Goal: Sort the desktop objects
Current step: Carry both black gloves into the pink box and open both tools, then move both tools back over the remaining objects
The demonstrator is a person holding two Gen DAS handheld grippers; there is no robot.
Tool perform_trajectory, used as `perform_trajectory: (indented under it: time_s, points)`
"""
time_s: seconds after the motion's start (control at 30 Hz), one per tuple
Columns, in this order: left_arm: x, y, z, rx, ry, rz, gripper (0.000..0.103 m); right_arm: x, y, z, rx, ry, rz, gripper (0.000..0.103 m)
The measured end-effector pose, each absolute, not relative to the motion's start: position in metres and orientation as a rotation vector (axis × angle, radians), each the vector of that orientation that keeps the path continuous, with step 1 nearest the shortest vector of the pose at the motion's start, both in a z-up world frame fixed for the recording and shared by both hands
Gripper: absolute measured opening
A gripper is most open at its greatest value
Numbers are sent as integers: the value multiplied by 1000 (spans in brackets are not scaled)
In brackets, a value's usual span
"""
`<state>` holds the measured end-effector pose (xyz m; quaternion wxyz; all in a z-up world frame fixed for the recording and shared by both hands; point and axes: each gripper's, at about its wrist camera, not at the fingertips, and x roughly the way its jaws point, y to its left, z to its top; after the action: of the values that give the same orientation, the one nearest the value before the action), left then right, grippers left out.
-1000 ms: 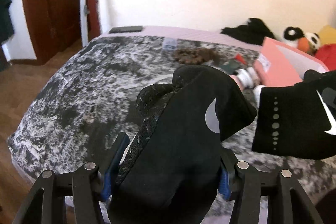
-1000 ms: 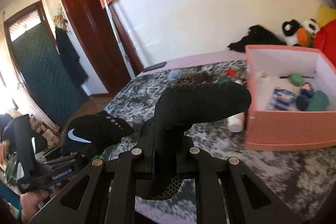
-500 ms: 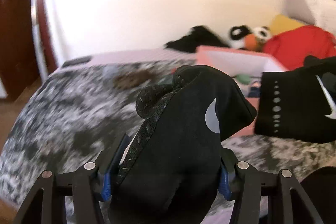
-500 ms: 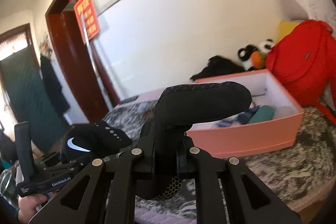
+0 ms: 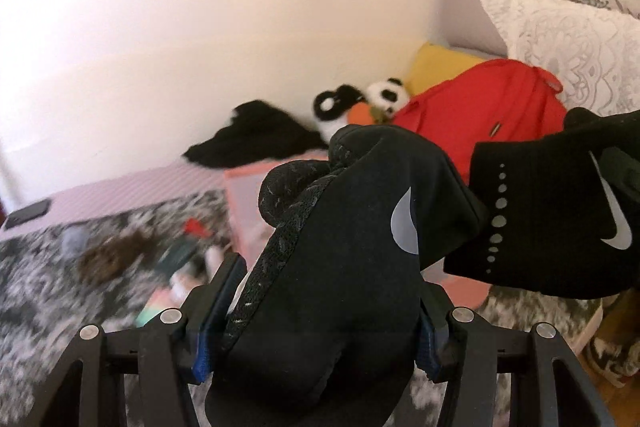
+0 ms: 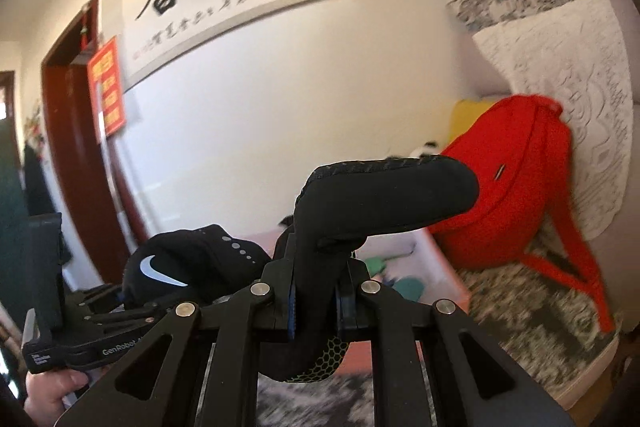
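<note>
My left gripper [image 5: 324, 307] is shut on a black glove [image 5: 340, 267] with a grey swoosh, held up above the bed. My right gripper [image 6: 318, 291] is shut on a second black glove [image 6: 384, 199], whose finger part sticks out to the right. In the left wrist view that second glove [image 5: 560, 219] hangs at the right, close beside the first. In the right wrist view the left gripper [image 6: 120, 311] and its glove [image 6: 188, 263] sit at the lower left, held by a hand [image 6: 52, 391]. The pink box [image 5: 240, 195] lies behind the gloves, mostly hidden.
A red backpack [image 6: 520, 187] leans on white pillows [image 5: 568, 39] right of the pink box [image 6: 444, 267]. Panda plush [image 5: 384, 93] and black garment [image 5: 256, 139] lie by the wall. Small items [image 5: 184, 251], a brown clump [image 5: 108, 255] and a phone [image 5: 28, 213] rest on the patterned blanket [image 5: 40, 287].
Both views have swung right and upward, away from the door toward the box, backpack and pillows. Each gripper has kept its glove clamped the same way.
</note>
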<state>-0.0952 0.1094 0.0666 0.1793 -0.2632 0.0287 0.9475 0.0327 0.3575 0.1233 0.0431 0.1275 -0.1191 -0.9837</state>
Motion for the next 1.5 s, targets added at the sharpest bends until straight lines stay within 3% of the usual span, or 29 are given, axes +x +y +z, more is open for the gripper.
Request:
perform_trajectory:
  time_s: [0.27, 0.33, 0.4, 0.43, 0.47, 0.57, 0.63, 1.07, 1.5]
  points:
    - [-191, 142, 57, -788, 115, 2681, 63, -72, 371, 123, 412, -310, -3058, 13]
    - [-223, 155, 39, -878, 189, 2654, 71, -115, 368, 110, 475, -271, -3042, 15]
    - [-255, 160, 8, -1085, 187, 2556, 82, -176, 363, 77, 762, -195, -3013, 30]
    - [-271, 159, -9, -1202, 165, 2490, 82, -206, 363, 53, 1000, -210, -2973, 65]
    - [-280, 155, -23, -1284, 143, 2448, 82, -222, 365, 32, 1196, -245, -2921, 76]
    - [-264, 128, -34, -1275, 71, 2439, 82, -225, 367, -2, 1368, -296, -2838, 75]
    - [-244, 111, -30, -1231, 48, 2487, 91, -213, 365, -3, 1352, -269, -2846, 76]
    - [-150, -29, -25, -1222, -155, 2733, 92, -126, 271, 31, 1079, -270, -2787, 89]
    - [-104, -130, -57, -1289, -326, 2825, 92, -109, 124, 28, 1074, -99, -2570, 90]
